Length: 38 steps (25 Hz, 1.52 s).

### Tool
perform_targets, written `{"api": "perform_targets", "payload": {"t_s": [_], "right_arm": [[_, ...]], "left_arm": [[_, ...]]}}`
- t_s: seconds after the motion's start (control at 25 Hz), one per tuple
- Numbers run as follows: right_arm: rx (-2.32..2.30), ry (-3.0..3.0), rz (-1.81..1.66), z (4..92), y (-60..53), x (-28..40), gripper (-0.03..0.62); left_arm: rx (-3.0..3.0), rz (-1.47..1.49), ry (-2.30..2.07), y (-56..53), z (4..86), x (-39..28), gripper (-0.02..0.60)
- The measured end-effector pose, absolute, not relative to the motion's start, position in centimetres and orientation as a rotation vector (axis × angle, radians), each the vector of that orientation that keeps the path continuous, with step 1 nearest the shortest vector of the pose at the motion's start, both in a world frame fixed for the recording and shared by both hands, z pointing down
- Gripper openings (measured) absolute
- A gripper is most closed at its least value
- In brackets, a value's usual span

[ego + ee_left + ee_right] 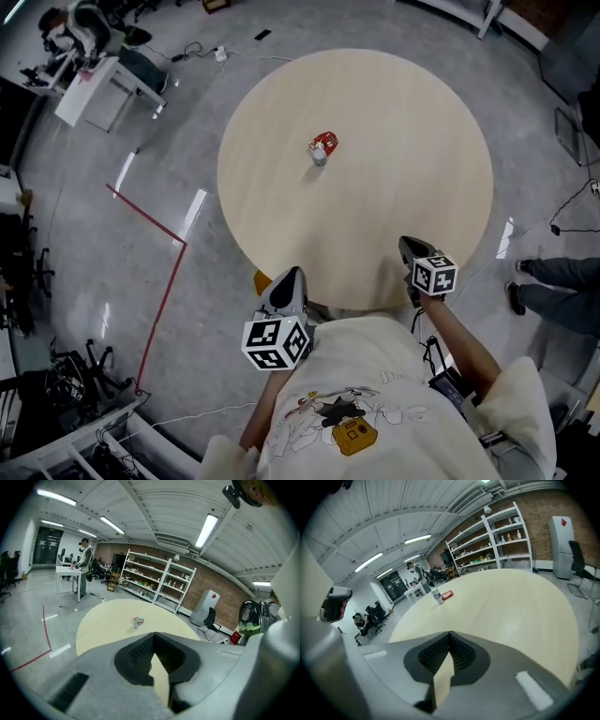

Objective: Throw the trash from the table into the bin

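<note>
Trash, a small bottle beside a red wrapper, is seen on the round table, well beyond the fingertips; left gripper and right gripper are held closed, nothing gripped.

Centre of frame: small bottle and red wrapper, labels too small to read; orange object mostly hidden under table rim; bystander's legs cut off at right edge.
</note>
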State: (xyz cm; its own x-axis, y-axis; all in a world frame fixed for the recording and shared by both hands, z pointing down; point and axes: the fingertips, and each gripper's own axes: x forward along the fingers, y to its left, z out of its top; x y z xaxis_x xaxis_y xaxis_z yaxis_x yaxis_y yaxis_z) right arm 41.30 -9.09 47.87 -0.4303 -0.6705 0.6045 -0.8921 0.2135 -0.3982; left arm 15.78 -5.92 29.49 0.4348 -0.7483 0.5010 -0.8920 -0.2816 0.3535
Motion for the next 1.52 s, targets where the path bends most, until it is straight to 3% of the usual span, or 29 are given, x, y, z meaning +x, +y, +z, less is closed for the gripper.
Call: {"api": "perform_targets", "payload": {"t_s": [0.48,0.52,0.6,0.72,1.52], "right_arm": [[1.428,-2.265,0.861,46.6,-10.6,41.8,0.006],[1.413,-2.280,0.846,46.6,-11.1,41.3,0.017],[1.372,-2.308,0.806,46.8,-12.5,40.3,0.146],[1.311,-2.348,0.723,46.9,-15.5,38.5,0.208],[1.158,-2.431,0.444,47.4,-34.0,26.5,0.287]], "left_arm": [[2.079,0.304,-1.393,-4.6,29.5,16.4,0.006],[2.073,0.303,-1.400,-4.5,29.5,16.2,0.006],[2.062,0.305,-1.412,-4.2,29.5,15.9,0.006],[2.046,0.320,-1.446,-3.7,29.3,15.4,0.006],[1.671,0.267,-1.764,1.5,29.3,6.1,0.006]]}}
